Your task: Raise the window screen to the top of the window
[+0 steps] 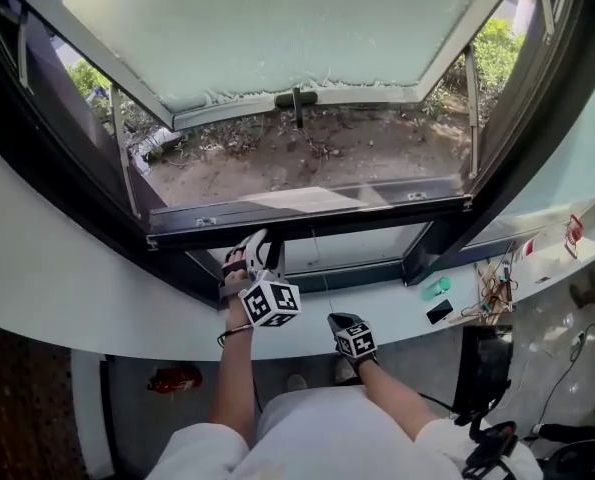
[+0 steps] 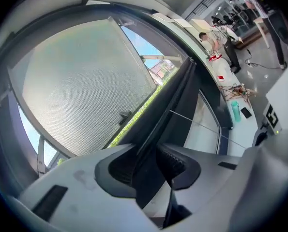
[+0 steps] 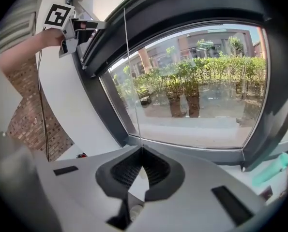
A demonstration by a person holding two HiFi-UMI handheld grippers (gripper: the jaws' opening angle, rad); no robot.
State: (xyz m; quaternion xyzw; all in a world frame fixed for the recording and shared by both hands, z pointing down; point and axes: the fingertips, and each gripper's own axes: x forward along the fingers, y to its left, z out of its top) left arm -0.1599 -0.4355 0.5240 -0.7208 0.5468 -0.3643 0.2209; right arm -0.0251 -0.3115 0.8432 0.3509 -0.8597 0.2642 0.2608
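Nearest, right gripper (image 3: pixel 142 152) is clenched on the thin pull cord (image 3: pixel 132 81). Beyond, left gripper (image 2: pixel 147 161) grasps the dark screen rail (image 1: pixel 377 208), which sits low above the lower pane (image 1: pixel 347 250). The raise looks barely begun.

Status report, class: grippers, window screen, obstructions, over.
Left gripper gripping dark crossbar. Right gripper shut on thin pull cord. Crossbar mid-window, below the top. No obstruction seen.
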